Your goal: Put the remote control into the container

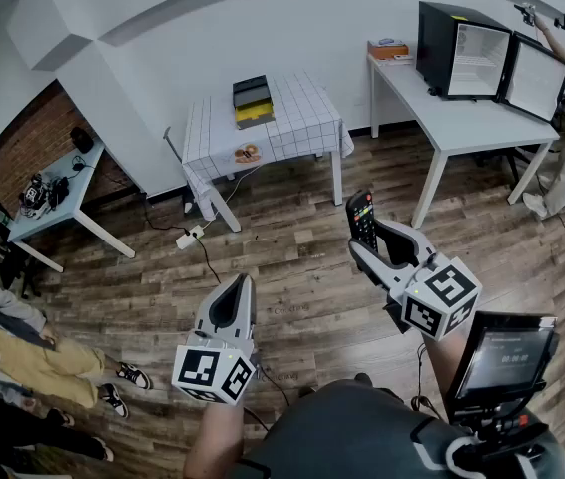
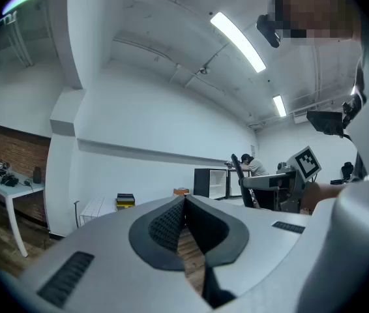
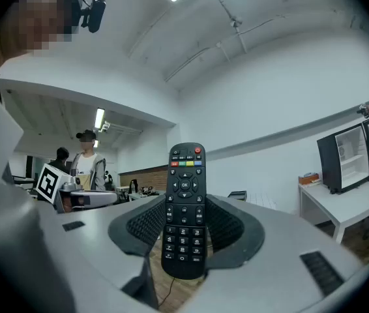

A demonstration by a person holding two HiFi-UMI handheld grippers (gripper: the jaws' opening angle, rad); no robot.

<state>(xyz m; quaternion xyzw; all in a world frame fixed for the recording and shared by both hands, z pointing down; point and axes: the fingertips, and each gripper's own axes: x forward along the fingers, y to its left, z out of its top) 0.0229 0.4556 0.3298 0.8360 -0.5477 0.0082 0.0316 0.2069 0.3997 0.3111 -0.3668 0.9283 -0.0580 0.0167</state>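
My right gripper [image 3: 186, 230] clamps the black button-covered remote control [image 3: 184, 194]; my left gripper [image 2: 184, 204] is closed, empty. Placing remains: the black-and-yellow box [image 1: 252, 101], probably the container, stands well apart.

The right gripper [image 1: 367, 238] is hiding the bottom of the remote control [image 1: 361, 218]. The small thing [image 1: 248, 153] on the checked table [image 1: 302, 118] is looking too tiny to tell.

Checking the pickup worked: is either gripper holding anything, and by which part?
The right gripper grips the remote control by its lower, number-key half, jaws on its long edges. The left gripper holds nothing; its jaws are together.
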